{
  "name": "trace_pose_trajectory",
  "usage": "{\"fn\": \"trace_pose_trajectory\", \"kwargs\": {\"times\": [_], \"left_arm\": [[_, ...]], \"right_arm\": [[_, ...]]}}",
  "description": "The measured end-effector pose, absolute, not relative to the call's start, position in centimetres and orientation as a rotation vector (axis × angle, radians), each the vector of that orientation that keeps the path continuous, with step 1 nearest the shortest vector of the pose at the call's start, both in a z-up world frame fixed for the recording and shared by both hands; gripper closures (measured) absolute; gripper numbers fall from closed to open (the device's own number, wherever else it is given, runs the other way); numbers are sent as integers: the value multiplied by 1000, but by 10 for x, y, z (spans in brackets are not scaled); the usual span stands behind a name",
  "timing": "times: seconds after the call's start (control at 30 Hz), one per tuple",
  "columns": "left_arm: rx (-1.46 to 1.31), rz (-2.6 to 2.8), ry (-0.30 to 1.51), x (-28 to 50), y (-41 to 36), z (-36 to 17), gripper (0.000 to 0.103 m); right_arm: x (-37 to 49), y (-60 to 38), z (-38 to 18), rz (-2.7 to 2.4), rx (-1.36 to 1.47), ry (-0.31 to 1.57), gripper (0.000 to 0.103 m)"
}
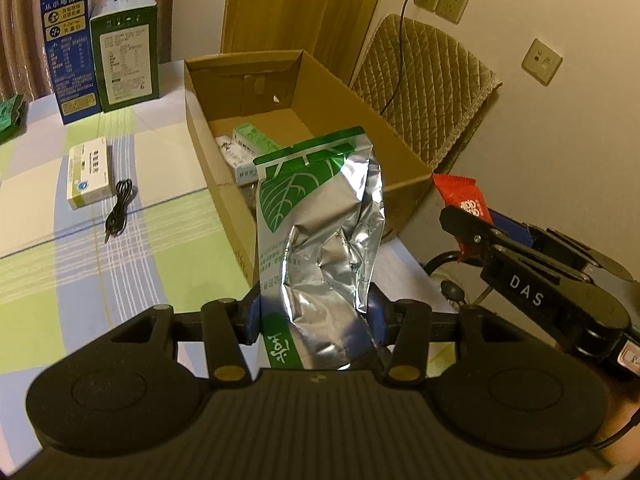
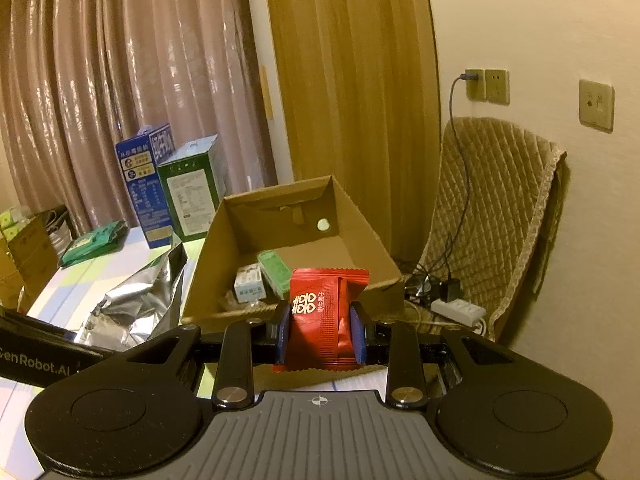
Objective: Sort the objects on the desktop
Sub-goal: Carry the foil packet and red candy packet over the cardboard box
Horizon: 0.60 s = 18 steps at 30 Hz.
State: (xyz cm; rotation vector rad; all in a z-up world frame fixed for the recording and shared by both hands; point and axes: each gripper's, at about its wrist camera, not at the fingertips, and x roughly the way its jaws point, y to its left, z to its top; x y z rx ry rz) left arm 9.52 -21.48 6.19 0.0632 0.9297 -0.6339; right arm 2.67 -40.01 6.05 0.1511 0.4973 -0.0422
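Fingers of the left gripper were clamped on a crumpled silver pouch with a green leaf print, held upright just before the near wall of the open cardboard box. Those of the right gripper pinched a red snack packet bearing gold characters, also in front of the box. "DAS" showed on the right gripper's body in the left wrist view, "Robot.AI" on the left one's in the right. Small cartons lay inside the box. Near the surface's left edge lay a pale medicine box beside a black cable.
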Motion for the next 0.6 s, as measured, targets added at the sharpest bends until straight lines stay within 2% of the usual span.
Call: {"fn": "trace_pose_trajectory", "kwargs": {"times": [0.6], "left_arm": [[36,-629,877,156,-247,89,58]], "right_arm": [[95,-415,87,-10,115,443,75]]}}
